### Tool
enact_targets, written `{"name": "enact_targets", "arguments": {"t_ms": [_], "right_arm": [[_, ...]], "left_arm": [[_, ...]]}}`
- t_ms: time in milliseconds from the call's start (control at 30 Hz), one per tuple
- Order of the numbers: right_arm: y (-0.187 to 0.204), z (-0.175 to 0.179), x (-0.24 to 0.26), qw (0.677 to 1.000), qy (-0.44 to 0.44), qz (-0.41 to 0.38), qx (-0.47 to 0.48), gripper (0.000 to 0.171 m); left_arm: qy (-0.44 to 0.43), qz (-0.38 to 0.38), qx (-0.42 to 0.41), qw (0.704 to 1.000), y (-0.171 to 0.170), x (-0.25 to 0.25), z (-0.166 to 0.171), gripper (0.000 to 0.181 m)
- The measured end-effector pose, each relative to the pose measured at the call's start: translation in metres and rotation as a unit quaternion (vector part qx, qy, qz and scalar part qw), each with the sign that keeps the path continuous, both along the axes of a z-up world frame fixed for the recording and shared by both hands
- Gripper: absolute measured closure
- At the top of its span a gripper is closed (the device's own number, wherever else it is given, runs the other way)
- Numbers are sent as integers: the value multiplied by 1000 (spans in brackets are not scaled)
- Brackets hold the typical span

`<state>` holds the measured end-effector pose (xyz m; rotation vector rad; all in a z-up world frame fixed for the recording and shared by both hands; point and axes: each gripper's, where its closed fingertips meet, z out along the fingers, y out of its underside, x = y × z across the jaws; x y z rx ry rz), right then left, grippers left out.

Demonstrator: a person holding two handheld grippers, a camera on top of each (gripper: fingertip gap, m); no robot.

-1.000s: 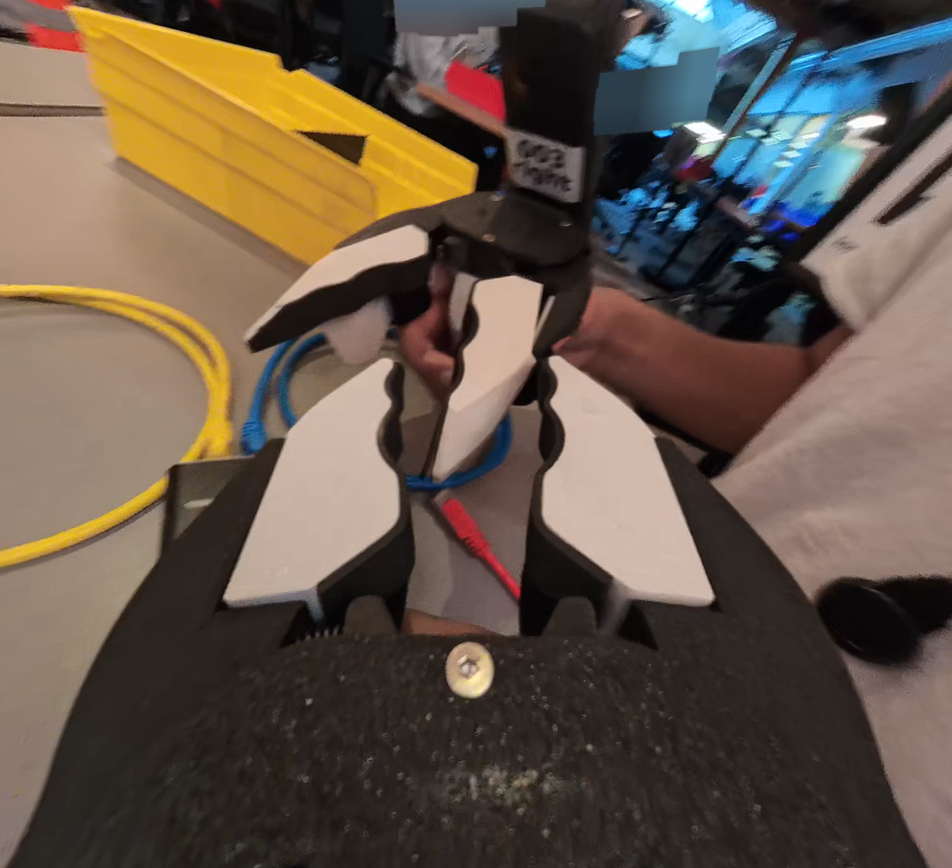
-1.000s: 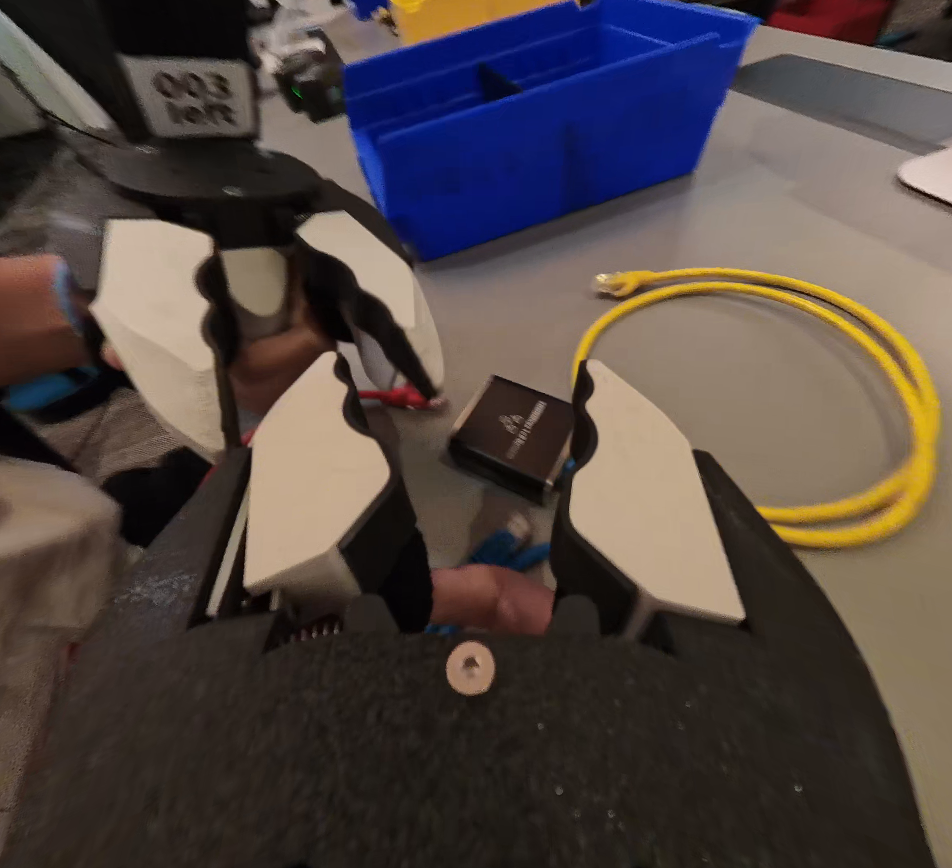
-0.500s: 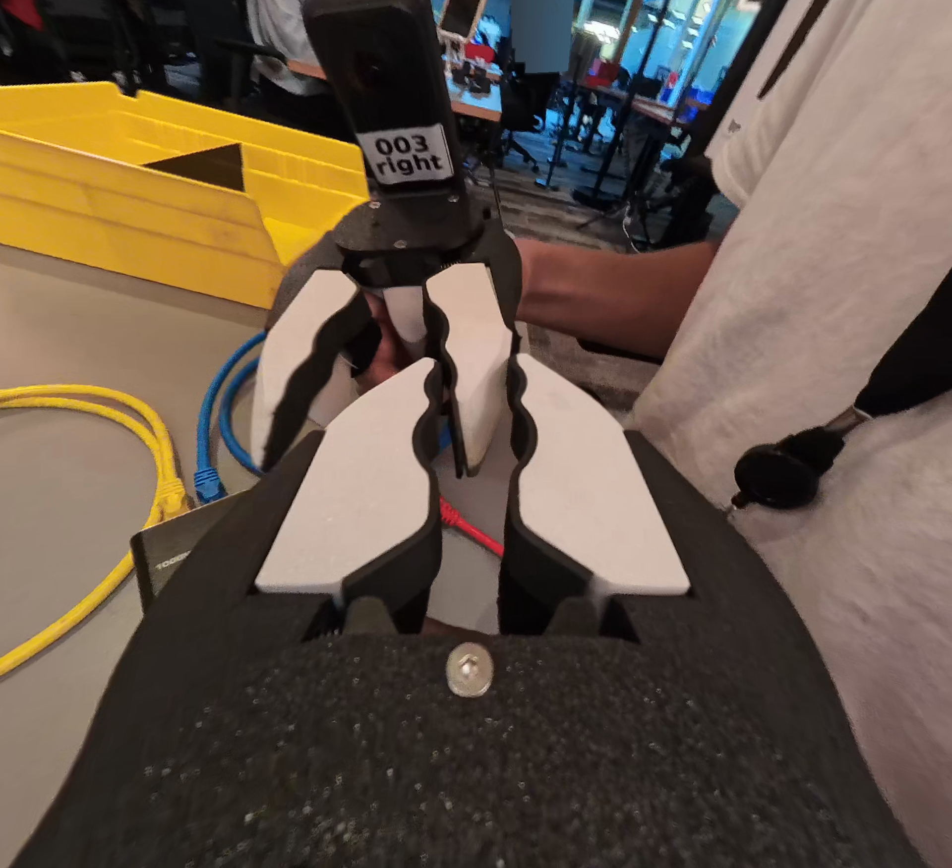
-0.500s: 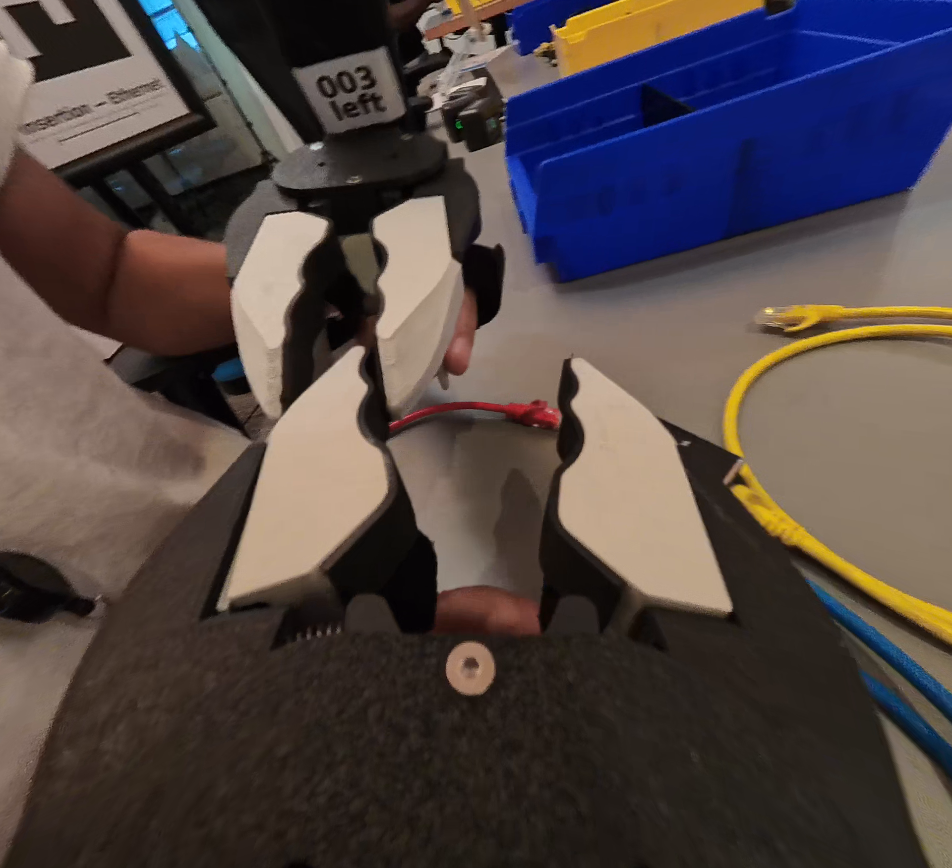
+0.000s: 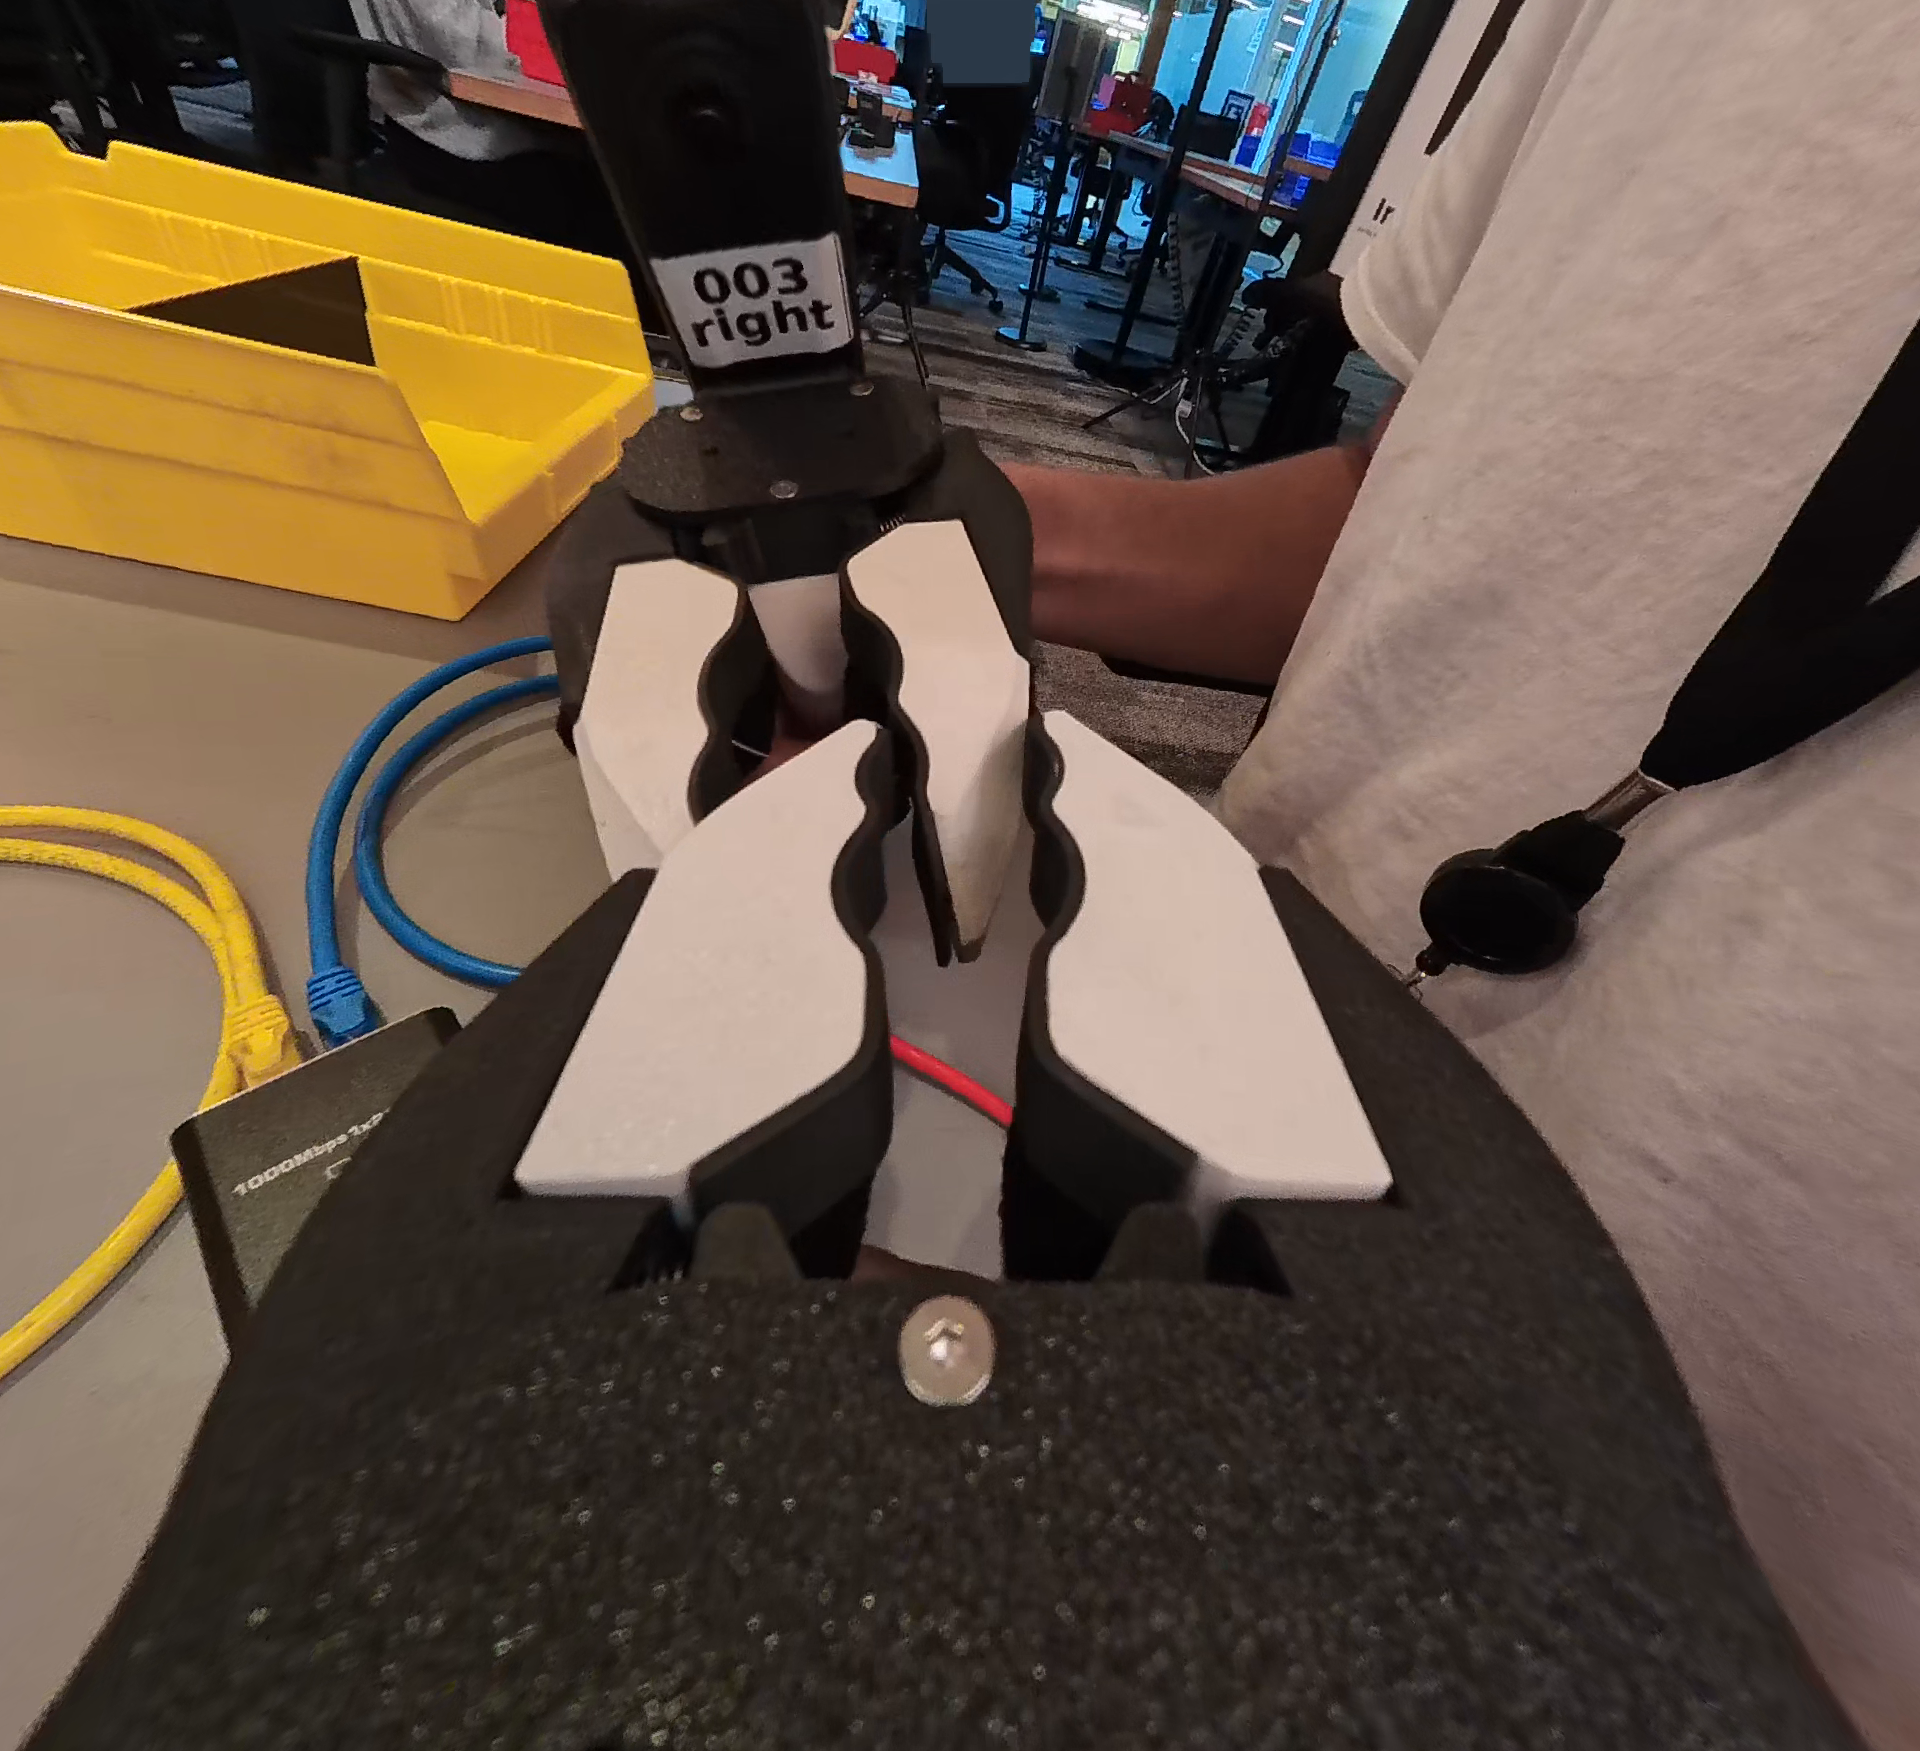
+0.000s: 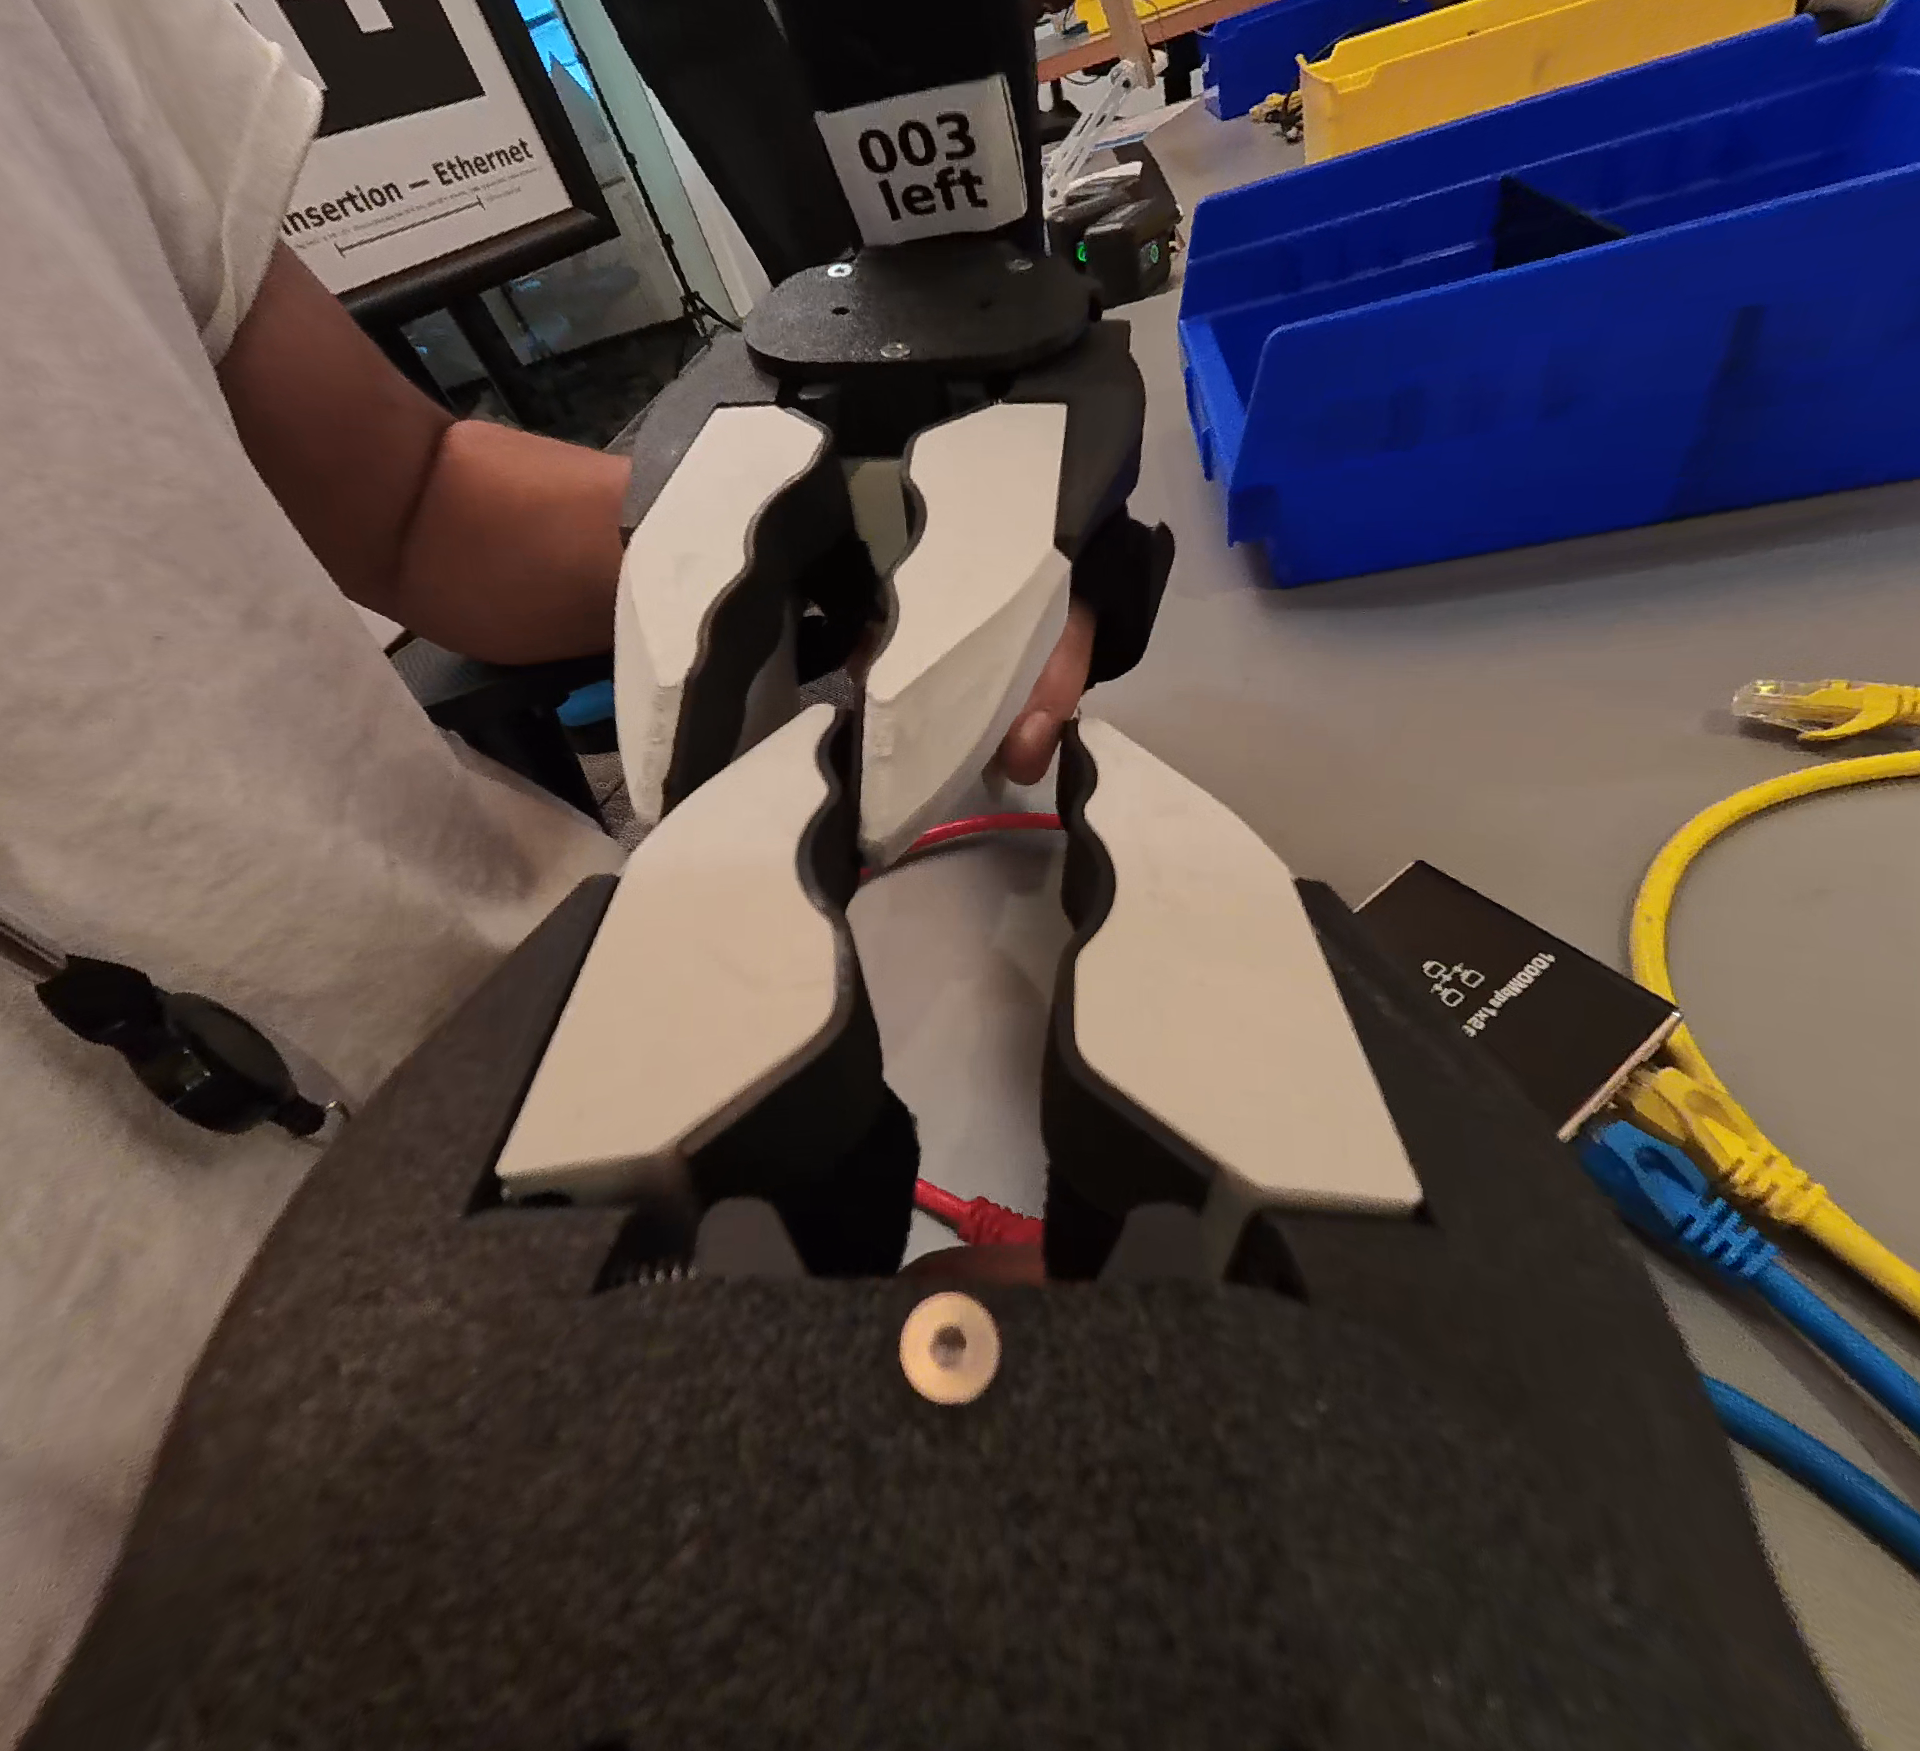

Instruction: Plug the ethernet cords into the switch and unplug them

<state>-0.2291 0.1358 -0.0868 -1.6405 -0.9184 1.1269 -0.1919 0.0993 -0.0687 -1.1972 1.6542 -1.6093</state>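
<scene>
Both hand-held grippers face each other nose to nose above the grey table [image 6: 1455, 662]. Left gripper [image 5: 951, 771] has its fingers spread with nothing between them, and right gripper [image 6: 951, 751] is likewise spread and empty; one finger of each pokes into the other's gap. The black ethernet switch [image 6: 1507, 995] lies on the table just right of the right gripper. A yellow ethernet cord [image 6: 1714, 1151] and a blue ethernet cord [image 6: 1683, 1213] sit plugged into the switch's end face, side by side. The yellow cord's free plug [image 6: 1818, 702] lies beyond the switch, toward a blue bin [image 6: 1558, 392]. A red ethernet cord [image 6: 977, 1218] lies loose under both grippers, left of the switch, unplugged. A yellow bin [image 5: 260, 413] stands beyond the switch in the left wrist view.
</scene>
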Motion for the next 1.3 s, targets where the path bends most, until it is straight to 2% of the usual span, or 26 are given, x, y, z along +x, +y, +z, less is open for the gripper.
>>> {"name": "enact_targets", "arguments": {"t_ms": [200,333,467,700,800,867,933,1000,1067,1133,1300], "right_arm": [[1,0,-3,1000,5,-6,-1,128],[5,2,-1,1000,8,-25,11,113],[-4,8,-4,1000,28,3,10,132],[9,13,3,998,20,-39,38,128],[10,14,6,999,20,-34,38,147],[19,14,14,997,16,-58,37,157],[21,17,20,997,23,-62,50,156],[26,18,31,994,16,-84,63,165],[28,17,38,993,10,-93,70,165],[31,14,41,993,2,-102,58,158],[20,7,26,998,5,-54,13,151]], "left_arm": [[0,-18,-8,1000,-3,-4,1,158],[-5,-25,-17,1000,-5,-5,3,158],[-13,-26,-28,999,-5,-3,7,158],[-25,-11,-45,999,3,-1,11,158],[-19,11,-60,998,10,3,11,158],[-20,43,-61,997,19,6,11,158],[-29,69,-58,995,26,5,14,151],[-26,94,-60,993,36,4,14,144],[-23,109,-49,993,40,4,11,144],[-14,105,-35,994,38,6,6,147],[-17,88,-18,996,29,9,4,160]]}}
